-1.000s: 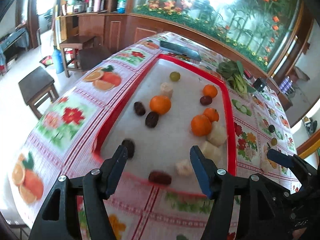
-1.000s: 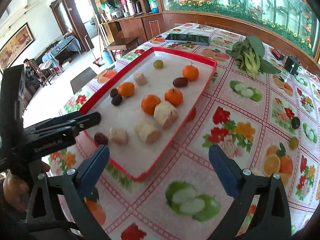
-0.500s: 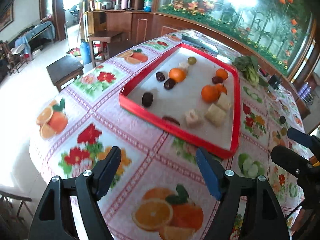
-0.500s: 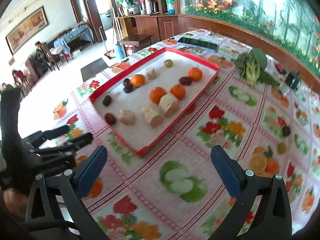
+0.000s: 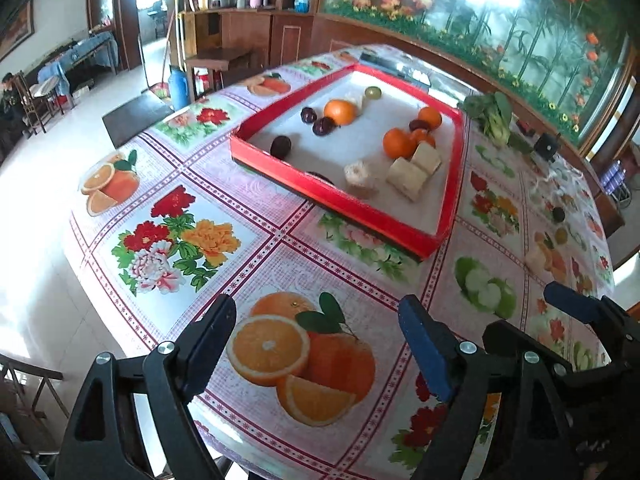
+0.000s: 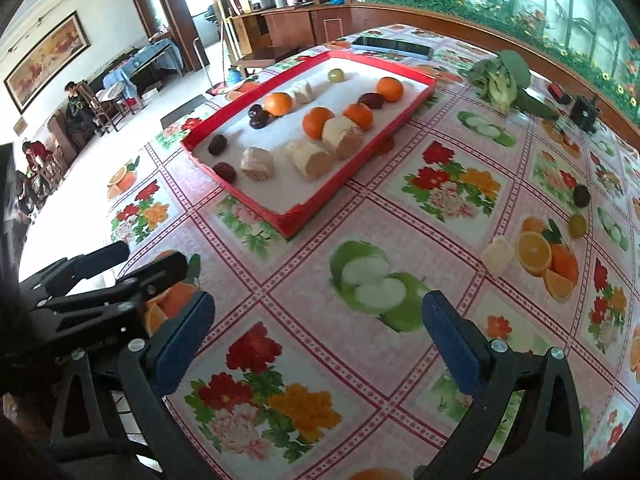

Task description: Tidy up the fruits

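Both grippers are empty right now. The left gripper [image 5: 318, 344] sits at the bottom of its frame with fingers spread wide, nothing between them but the printed tablecloth [image 5: 180, 216]. Same deal for the right gripper [image 6: 316, 338]: wide apart, hovering low over the cloth, well short of any fruit.

Most of the fruit is already in the red tray [image 6: 288, 216], upper middle of the right view. Inside I count four oranges [image 6: 318, 122], a few dark plum-looking things [image 6: 218, 145], several pale chunky pieces [image 6: 310, 158] and one green fruit [image 6: 337, 75] at the far end. They're only loosely sorted, so my guess is the tray is the collecting spot.

What's left out is over at the right edge of the right view: a pale chunk [image 6: 497, 256] sitting just beside a printed orange, a green fruit [image 6: 577, 225] and a dark fruit [image 6: 581, 195] a bit further up. Easy to confuse with the pictures on the cloth, honestly.

The right gripper is nearer those strays, so it makes sense that it's wide and ready; I'd expect the pale chunk to go first. Leafy greens [image 6: 502, 80] and a phone [image 6: 392, 47] sit beyond the tray, probably not part of this.
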A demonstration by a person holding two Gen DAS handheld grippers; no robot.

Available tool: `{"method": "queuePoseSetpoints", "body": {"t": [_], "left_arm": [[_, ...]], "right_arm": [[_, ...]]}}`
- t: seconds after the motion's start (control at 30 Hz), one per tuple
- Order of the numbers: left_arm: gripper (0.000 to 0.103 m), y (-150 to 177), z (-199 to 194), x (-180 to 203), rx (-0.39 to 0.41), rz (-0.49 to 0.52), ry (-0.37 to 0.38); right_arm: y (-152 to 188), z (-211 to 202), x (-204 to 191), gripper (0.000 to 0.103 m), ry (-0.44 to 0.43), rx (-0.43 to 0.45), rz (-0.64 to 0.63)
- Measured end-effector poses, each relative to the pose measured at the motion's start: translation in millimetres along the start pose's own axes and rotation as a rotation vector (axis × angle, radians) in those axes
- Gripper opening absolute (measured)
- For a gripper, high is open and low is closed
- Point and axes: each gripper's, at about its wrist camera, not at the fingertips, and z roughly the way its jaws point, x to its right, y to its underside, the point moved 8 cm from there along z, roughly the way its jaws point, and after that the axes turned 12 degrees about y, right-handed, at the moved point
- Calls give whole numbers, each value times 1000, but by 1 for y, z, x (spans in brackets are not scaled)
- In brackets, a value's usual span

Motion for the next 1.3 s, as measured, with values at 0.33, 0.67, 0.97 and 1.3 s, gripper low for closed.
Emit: {"method": "queuePoseSetpoints", "body": {"t": [0.33, 0.67, 0.97, 1.3], "left_arm": [[83, 2, -4, -4, -7, -60, -45], [82, 3, -18, -24, 61, -83, -218], [82, -3, -20, -27, 76, -44, -235], [83, -3, -14, -20, 42, -4, -205]], "right_arm": [[-2, -2, 7, 103, 19, 8, -9], [-5, 0, 4, 103, 25, 13, -27], [-6, 0, 0, 103, 31, 13, -36], [-7, 1, 1, 103, 38, 11, -32]]}}
